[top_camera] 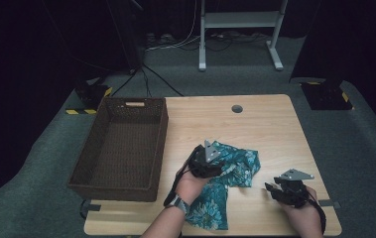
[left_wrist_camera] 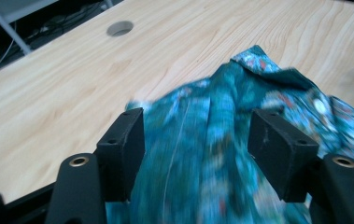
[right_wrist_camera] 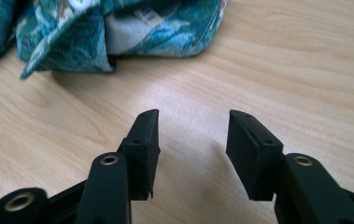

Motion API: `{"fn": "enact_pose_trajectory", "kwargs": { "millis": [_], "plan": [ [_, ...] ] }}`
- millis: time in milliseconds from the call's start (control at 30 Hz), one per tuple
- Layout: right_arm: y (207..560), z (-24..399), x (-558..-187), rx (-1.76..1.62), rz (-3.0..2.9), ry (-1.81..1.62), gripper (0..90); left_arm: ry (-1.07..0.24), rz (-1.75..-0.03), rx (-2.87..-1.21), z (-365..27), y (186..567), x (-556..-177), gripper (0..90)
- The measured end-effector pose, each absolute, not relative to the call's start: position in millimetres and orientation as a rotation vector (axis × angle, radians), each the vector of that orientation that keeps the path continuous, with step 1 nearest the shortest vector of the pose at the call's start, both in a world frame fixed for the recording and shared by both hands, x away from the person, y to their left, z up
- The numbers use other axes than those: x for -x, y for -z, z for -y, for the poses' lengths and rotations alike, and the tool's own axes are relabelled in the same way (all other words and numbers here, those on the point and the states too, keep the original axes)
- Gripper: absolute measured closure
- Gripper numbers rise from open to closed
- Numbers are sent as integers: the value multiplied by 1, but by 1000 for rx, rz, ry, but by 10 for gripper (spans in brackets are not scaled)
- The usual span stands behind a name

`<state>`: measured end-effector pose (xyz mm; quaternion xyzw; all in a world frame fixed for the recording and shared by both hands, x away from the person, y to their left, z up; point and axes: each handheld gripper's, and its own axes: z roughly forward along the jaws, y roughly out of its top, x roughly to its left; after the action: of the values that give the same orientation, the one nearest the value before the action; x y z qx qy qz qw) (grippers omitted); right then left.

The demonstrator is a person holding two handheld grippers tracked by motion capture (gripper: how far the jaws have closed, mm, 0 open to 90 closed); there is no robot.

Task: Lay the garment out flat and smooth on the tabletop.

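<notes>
My light wooden table (top_camera: 275, 124) carries a dark woven basket (top_camera: 121, 148) along its left side and, near the front middle, a crumpled teal floral-print cloth (top_camera: 230, 168). My left gripper (left_wrist_camera: 198, 140) hovers over that cloth with its 2 jaws spread, fabric lying between them but the pads not pressing on it. My right gripper (right_wrist_camera: 193, 140) sits off to the right of the cloth, near the table's front edge, its 2 jaws parted over bare wood with nothing between them.
</notes>
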<state>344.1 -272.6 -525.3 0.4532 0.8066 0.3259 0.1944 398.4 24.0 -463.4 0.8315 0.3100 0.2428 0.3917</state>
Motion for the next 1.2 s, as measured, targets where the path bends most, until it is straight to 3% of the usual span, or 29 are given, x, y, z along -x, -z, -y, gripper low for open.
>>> {"fn": "enact_pose_trajectory", "kwargs": {
  "millis": [200, 233, 300, 367, 500, 567, 733, 967, 1200],
  "plan": [
    [528, 275, -341, -1298, -2268, -925, 533, -562, -770, -2229, 10, 468, -438, 371],
    [529, 275, -341, -1292, -2273, -923, 532, -487, -780, -2294, 16, 478, -449, 365],
    [530, 275, -341, -1291, -2279, -924, 532, -455, -769, -2344, 22, 487, -451, 373],
    [530, 275, -340, -1297, -2282, -928, 530, -452, -748, -2390, 23, 493, -450, 475],
    [530, 275, -341, -1293, -2285, -932, 530, -394, -770, -2385, 22, 496, -448, 801],
    [530, 275, -341, -1292, -2284, -931, 523, -404, -753, -2387, 22, 494, -446, 874],
    [530, 273, -342, -1294, -2279, -926, 516, -439, -759, -2295, 20, 477, -444, 878],
    [531, 273, -341, -1297, -2275, -926, 508, -503, -837, -1884, 5, 415, -434, 873],
    [531, 273, -341, -1292, -2278, -924, 509, -582, -1002, -1885, -28, 434, -445, 866]
  ]
}}
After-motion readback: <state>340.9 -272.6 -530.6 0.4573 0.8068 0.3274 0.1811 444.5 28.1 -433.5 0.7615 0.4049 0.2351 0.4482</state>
